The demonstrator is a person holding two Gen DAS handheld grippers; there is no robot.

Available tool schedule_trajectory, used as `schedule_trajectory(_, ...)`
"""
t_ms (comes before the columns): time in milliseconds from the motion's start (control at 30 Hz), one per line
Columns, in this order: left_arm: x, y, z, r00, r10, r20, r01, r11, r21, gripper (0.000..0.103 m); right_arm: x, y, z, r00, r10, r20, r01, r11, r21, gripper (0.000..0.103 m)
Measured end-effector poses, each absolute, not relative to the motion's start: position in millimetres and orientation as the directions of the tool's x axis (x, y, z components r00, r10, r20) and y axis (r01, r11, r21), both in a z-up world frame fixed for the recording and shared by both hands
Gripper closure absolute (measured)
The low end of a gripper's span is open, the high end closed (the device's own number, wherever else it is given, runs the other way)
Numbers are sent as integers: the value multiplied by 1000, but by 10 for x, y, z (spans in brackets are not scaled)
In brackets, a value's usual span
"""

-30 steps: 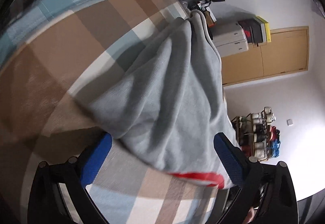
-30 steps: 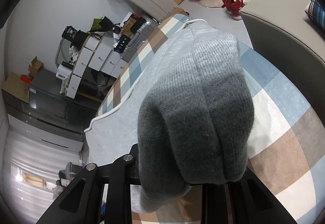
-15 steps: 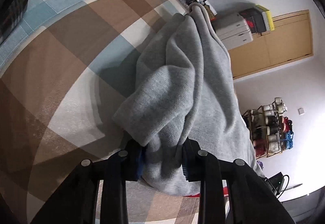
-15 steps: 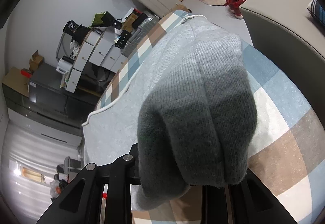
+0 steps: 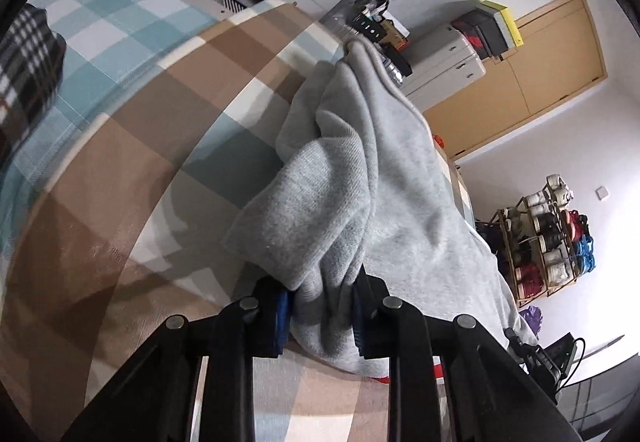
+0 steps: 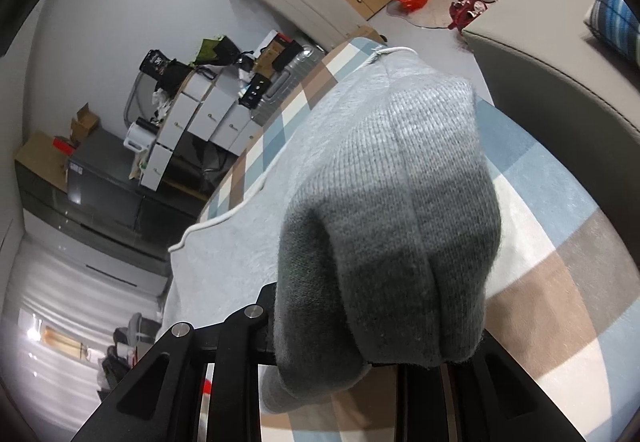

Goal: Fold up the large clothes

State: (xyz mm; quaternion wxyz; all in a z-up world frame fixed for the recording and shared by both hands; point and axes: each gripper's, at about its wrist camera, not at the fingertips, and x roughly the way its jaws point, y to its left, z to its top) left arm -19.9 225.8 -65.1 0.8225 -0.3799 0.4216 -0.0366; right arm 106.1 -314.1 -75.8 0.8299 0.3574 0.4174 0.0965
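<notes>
Between the blue pads of the left tongs (image 5: 320, 308) sits a bunched fold of the grey sweatshirt (image 5: 376, 193), pinched tight; the fingers stand close together with cloth squeezed between them, so these tongs are clenched on the garment. From that pinch the fabric runs forward and away, spreading over the checked bedspread (image 5: 132, 145) ahead of the tongs, with the ribbed far hem lying toward the bed's far edge. A thin strip of red shows just under the cloth, beside the right-hand finger; what it belongs to cannot be made out.

The right tongs (image 6: 376, 354) are almost buried: a thick wad of the same sweatshirt (image 6: 392, 226) drapes over the fingertips and hides them, so only the black frame shows below. Judging by how the cloth hangs bunched from that spot instead of lying flat, they are probably gripping it, though the fingers themselves are not visible. Beyond the wad, the garment lies flat on the bedspread (image 6: 560, 270), its white drawstring (image 6: 224, 217) trailing along the edge to the left of the tongs.

Holding two separate points at once seems meant to let a whole edge be carried over together, keeping the fold straight. The fold looks barely begun.
</notes>
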Motion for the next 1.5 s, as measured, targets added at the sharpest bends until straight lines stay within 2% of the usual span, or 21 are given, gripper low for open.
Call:
schedule_trajectory(267,-743,2174,-605,647,-436,-625,-225,675,-703,88,608,-3361,-868,590,506,-629,126,712,691,78)
schedule_trajectory(400,-1321,2017,-417,672,-451,-587,-147,696,-703,89,342,-3485,-922,535,523,-663,90,746,660,78)
schedule_trajectory(467,-1487,1969,-464,649,-473,-596,-142,694,-706,89,250,-3533,-1017,473,537,-699,102,755,648,76)
schedule_trajectory(567,-1628,2027,-654,617,-491,-615,-178,674,-717,87,193,-3594,-1101,408,576,-708,123,734,668,65)
schedule_trajectory(633,-1677,2128,-737,602,-464,-650,-234,676,-699,81,151,-3637,-1085,395,602,-694,133,710,692,55)
schedule_trajectory(700,-1716,2177,-674,593,-399,-700,-283,710,-645,81,82,-3656,-1010,421,579,-699,134,722,679,34)
schedule_trajectory(800,-1830,2308,-408,665,-287,-689,-268,770,-579,81,-21,-3588,-890,432,548,-716,109,757,645,28)
schedule_trajectory(867,-1771,2320,-239,678,-280,-679,-229,798,-558,73,-64,-3499,-760,452,526,-720,73,783,618,28)
schedule_trajectory(933,-1604,2224,-78,682,-316,-660,-157,817,-554,57,-110,-3419,-647,481,508,-715,40,802,597,26)
schedule_trajectory(967,-1508,2146,-15,681,-333,-652,-120,828,-547,53,-142,-3375,-568,510,503,-698,21,804,594,25)
schedule_trajectory(1100,-963,1678,97,653,-392,-647,47,874,-483,47,-314,-3232,-279,628,454,-632,-32,827,562,20)
schedule_trajectory(1133,-784,1564,50,636,-398,-661,74,884,-461,47,-374,-3192,-195,662,460,-592,-68,823,564,18)
schedule_trajectory(1233,-289,1439,-265,583,-325,-745,43,928,-370,47,-544,-3012,46,726,453,-517,-144,835,531,10)
schedule_trajectory(1300,-42,1547,-583,540,-255,-802,-46,943,-330,47,-597,-2871,158,735,469,-490,-193,837,512,1)
schedule_trajectory(1400,35,1820,-923,501,-234,-833,-149,925,-350,47,-500,-2553,310,726,447,-523,-234,875,424,0)
schedule_trajectory(1500,0,2051,-1032,499,-121,-858,-250,928,-277,45,-224,-2098,431,720,366,-590,-277,931,239,0)
